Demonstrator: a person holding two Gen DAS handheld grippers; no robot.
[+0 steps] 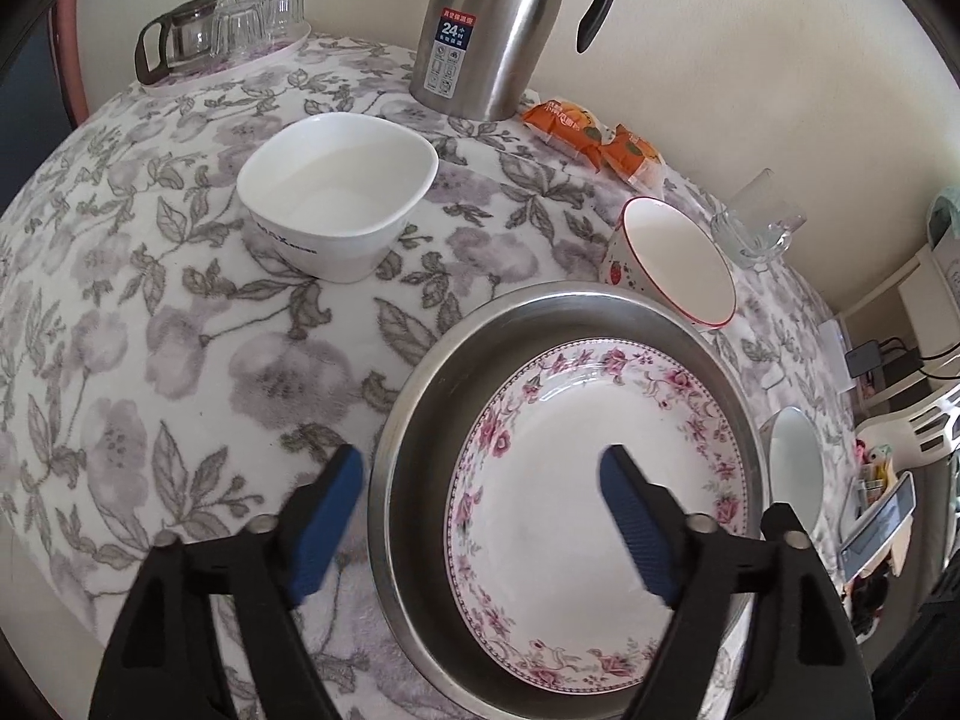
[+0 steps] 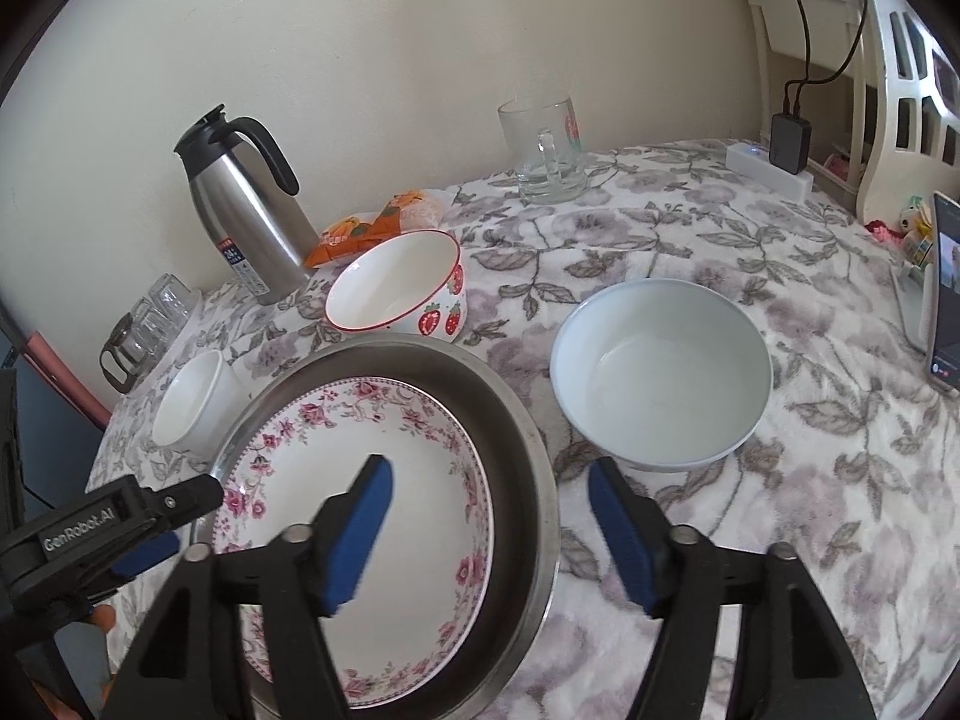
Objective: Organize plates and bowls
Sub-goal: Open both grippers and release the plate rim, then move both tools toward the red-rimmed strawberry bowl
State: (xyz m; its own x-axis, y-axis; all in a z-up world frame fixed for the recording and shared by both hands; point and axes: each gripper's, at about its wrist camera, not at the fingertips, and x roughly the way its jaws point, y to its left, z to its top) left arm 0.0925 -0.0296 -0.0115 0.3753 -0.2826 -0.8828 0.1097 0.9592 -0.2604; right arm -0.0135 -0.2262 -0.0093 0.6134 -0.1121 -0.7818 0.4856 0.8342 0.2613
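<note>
- Nearest us, the left gripper [image 1: 480,480] stood spread, its jaws straddling the near-left rim of the steel pan [image 1: 420,372] and pinching nothing; the right gripper [image 2: 489,495] stood likewise spread over the pan's right rim, empty.
- One floral plate [image 1: 576,468] lay nested in the one steel pan; we judged this first stacking step done.
- In the right wrist view, one pale blue bowl [image 2: 660,372] sat at two o'clock of the pan, just beside it.
- One strawberry bowl [image 2: 399,291] stood tilted at twelve o'clock, touching the rim.
- One white square bowl [image 1: 339,192] sat at eleven o'clock in the left wrist view, apart.
- We counted three bowls left to gather.
</note>
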